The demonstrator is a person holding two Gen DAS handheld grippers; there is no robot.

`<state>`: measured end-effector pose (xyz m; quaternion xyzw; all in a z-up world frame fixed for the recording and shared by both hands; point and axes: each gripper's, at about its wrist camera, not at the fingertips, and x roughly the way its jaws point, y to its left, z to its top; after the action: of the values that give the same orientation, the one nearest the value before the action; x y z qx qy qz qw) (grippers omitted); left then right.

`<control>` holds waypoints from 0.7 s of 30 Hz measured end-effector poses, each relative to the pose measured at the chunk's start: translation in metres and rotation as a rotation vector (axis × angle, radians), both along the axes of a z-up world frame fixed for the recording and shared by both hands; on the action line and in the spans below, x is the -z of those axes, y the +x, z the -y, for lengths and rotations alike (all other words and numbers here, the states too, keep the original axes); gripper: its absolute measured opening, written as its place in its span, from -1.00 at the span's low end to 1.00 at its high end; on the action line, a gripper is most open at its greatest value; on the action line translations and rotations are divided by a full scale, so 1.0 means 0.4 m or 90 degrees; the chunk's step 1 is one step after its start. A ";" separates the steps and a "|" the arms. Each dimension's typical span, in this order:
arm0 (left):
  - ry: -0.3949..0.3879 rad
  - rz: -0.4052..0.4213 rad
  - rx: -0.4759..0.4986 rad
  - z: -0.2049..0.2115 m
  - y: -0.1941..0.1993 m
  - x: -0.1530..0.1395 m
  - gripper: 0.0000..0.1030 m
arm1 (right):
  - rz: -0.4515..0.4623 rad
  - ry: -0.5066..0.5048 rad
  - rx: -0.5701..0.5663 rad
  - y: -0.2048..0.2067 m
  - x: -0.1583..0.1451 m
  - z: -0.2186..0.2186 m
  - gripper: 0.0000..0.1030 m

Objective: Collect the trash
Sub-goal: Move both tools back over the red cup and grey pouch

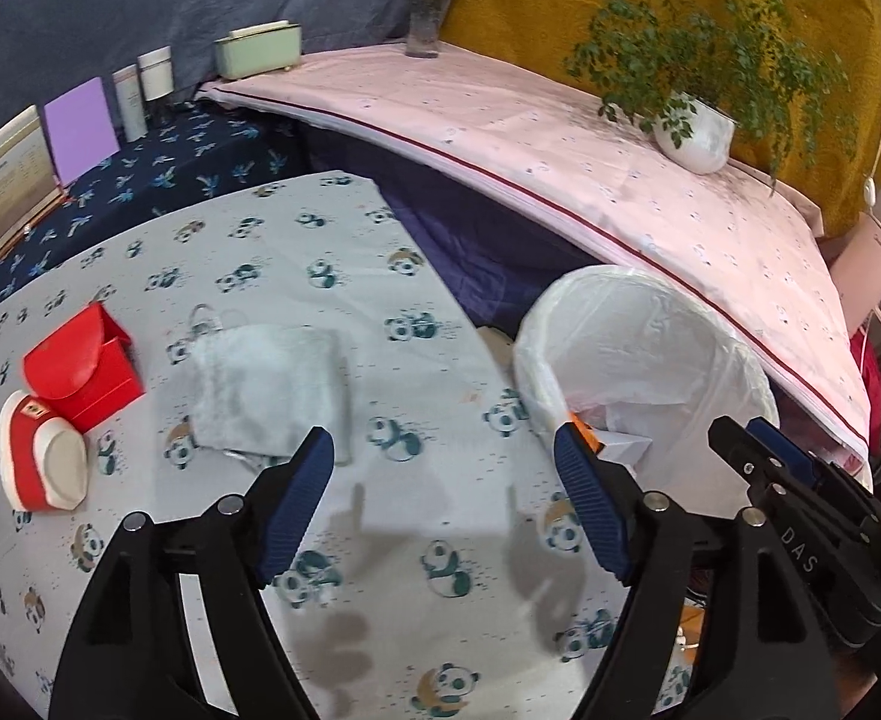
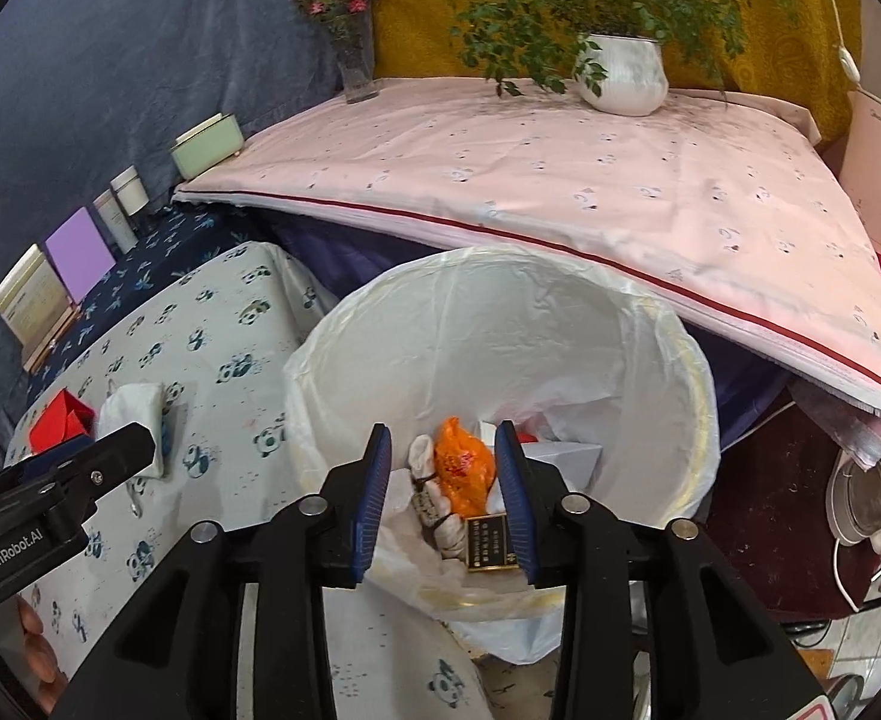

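Left wrist view: the left tool hangs over the panda-print desk with its two blue pads spread wide and nothing between them. On the desk lie one pale folded cloth pouch just beyond the left pad, one red box and one red-and-white shoe-shaped item touching it, both well off to the left. One white-lined trash bin stands at the desk's right edge, just beyond the right pad, with a scrap of orange and some white waste showing inside. The tip of the right tool pokes in at the bin's near rim.

Right wrist view: the right tool hovers above the trash bin, its pads partly spread and clamping nothing. Down in the bin, seen between the pads, lie one orange wrapper, one white knotted bundle and one small dark packet with gold print, plus white paper waste to the right. The left tool's tip enters from the left over the desk, near the cloth pouch and red box. Fingers show at the lower left edge.
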<state>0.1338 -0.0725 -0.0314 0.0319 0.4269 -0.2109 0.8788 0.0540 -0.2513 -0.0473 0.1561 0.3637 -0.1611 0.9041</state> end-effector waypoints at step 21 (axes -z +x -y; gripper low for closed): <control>0.020 0.016 -0.177 -0.364 0.034 0.029 0.72 | -0.019 -0.036 -0.122 0.091 -0.017 -0.264 0.08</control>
<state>0.1475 0.0732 -0.0430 -0.0110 0.4196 -0.0800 0.9041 0.0905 -0.1458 -0.0406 0.0927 0.3858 -0.0860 0.9139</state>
